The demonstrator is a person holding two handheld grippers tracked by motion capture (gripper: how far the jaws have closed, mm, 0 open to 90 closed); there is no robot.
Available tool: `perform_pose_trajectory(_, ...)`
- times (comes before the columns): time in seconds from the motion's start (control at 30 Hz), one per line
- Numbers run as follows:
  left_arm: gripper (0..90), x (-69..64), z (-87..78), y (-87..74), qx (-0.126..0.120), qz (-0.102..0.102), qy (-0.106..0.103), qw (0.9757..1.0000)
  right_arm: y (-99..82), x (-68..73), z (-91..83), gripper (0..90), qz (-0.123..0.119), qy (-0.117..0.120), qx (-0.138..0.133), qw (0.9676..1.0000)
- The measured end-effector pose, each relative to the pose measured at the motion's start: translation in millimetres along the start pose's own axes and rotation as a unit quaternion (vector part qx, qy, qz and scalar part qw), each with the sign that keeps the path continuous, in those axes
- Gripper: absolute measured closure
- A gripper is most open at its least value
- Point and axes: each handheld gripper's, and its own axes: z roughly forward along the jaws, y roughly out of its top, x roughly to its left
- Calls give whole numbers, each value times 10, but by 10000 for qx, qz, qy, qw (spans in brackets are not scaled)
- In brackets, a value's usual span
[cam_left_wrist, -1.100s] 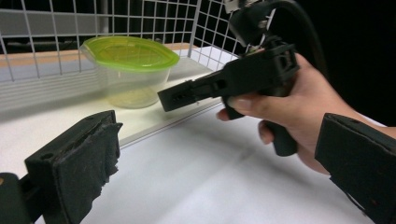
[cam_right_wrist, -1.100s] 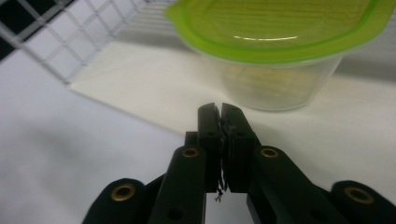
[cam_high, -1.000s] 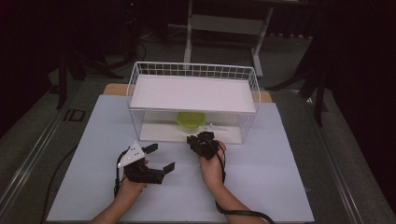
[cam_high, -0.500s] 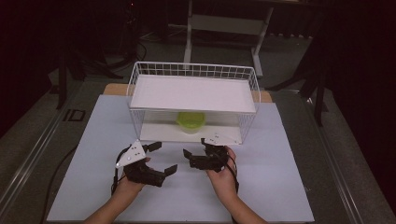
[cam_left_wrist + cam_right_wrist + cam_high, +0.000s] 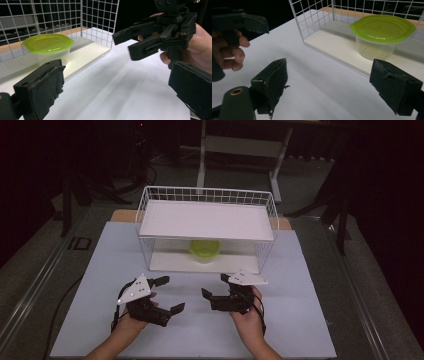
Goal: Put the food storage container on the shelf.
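Nearest the person, both tongs hover over the white table point(image 5: 300, 320) with nothing between their pads: the left gripper point(image 5: 166, 294) spread wide, the right gripper point(image 5: 214, 286) just sprung open, empty. Judging from this, the step is backing away, best done level and clear of the wire rack point(image 5: 272, 210). Beyond them (well apart) the green-lidded container point(image 5: 204, 250) sits upright on the rack's lower shelf.

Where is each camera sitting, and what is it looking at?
High view: above the table, looking down at the wire rack; both hands and tools show.
Left gripper view: on the left tool, facing the green-lidded tub and the right tool.
Right gripper view: on the right tool, facing the same tub, shared by all views.
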Motion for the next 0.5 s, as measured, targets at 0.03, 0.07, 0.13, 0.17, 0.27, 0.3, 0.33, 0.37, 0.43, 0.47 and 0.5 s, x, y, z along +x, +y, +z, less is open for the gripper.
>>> perform_pose_trajectory(0.03,9,5,-24,-7,28,11,24,10000,-9,-8,-26,148,-21,-6,-11,10000)
perform_pose_trajectory(0.07,8,9,-50,-16,32,-1,25,10000,-18,-14,-51,148,-21,-4,-11,10000)
perform_pose_trajectory(0.13,9,23,-119,-46,41,-17,90,9999,-28,-21,-77,148,-47,-25,0,10000)
perform_pose_trajectory(0.17,8,23,-119,-46,41,-17,90,9999,-28,-21,-77,148,-47,-25,0,10000)
perform_pose_trajectory(0.27,9,55,-216,-93,37,-60,167,9998,-84,-58,-224,148,-83,-119,21,9999)
perform_pose_trajectory(0.3,8,63,-243,-102,35,-80,173,9998,-94,-67,-254,148,-84,-147,23,9999)
perform_pose_trajectory(0.33,8,63,-243,-102,35,-80,173,9998,-105,-74,-285,148,-73,-170,11,9998)
perform_pose_trajectory(0.37,8,69,-280,-115,49,-80,213,9997,-105,-74,-285,148,-73,-170,11,9998)
perform_pose_trajectory(0.43,9,67,-338,-139,58,-104,229,9997,-149,-111,-390,148,-23,-209,-5,9998)
perform_pose_trajectory(0.47,9,65,-354,-147,68,-98,233,9997,-161,-122,-413,148,5,-198,3,9998)
perform_pose_trajectory(0.5,9,65,-354,-147,68,-98,233,9997,-175,-131,-435,148,10,-227,9,9997)
